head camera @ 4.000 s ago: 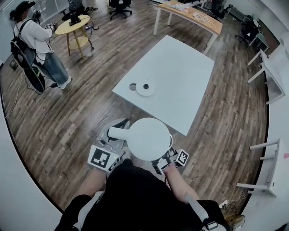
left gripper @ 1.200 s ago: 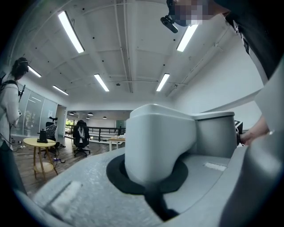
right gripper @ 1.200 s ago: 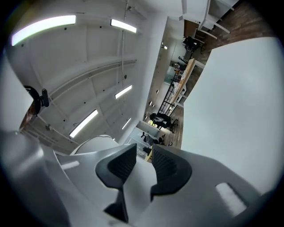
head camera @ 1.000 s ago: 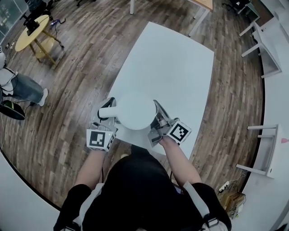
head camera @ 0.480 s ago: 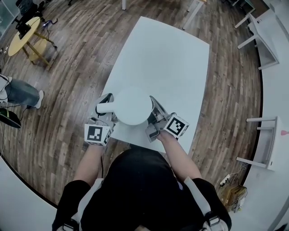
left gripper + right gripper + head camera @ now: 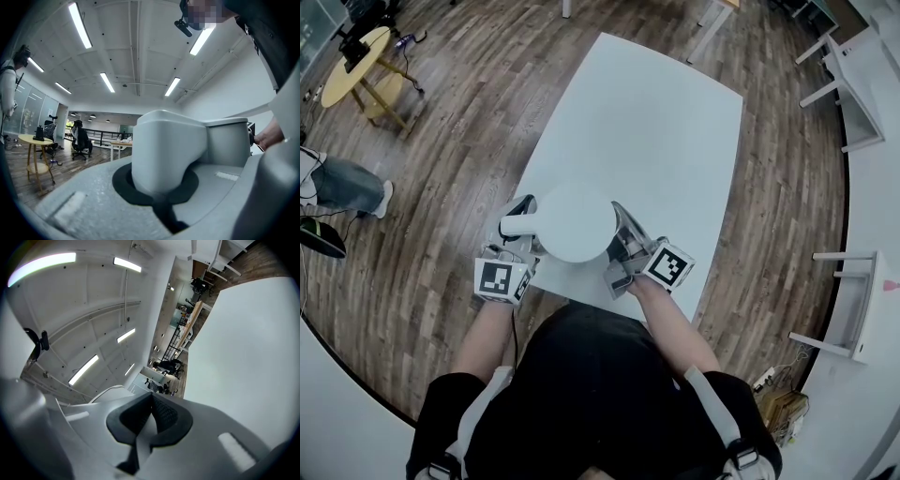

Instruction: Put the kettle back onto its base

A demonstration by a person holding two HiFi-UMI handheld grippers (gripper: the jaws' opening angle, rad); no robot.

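Left gripper (image 6: 520, 228) is closed on the handle (image 6: 168, 150) of the white kettle (image 6: 574, 223). Its dark pads press on the two sides of the handle, which fills the space between the jaws. Right gripper (image 6: 619, 220) has its jaws closed together, with the pads meeting, and it lies against the right side of the kettle. Whether a thin edge of the kettle is pinched there, I cannot tell.

The kettle stands upright between the two grippers, over the near left corner of the white table (image 6: 656, 122). From above only its round top shows, and what is under it is hidden by its own body. To the left of the table is the wooden floor (image 6: 469, 122), and far to the left stands a round yellow table (image 6: 358, 52).
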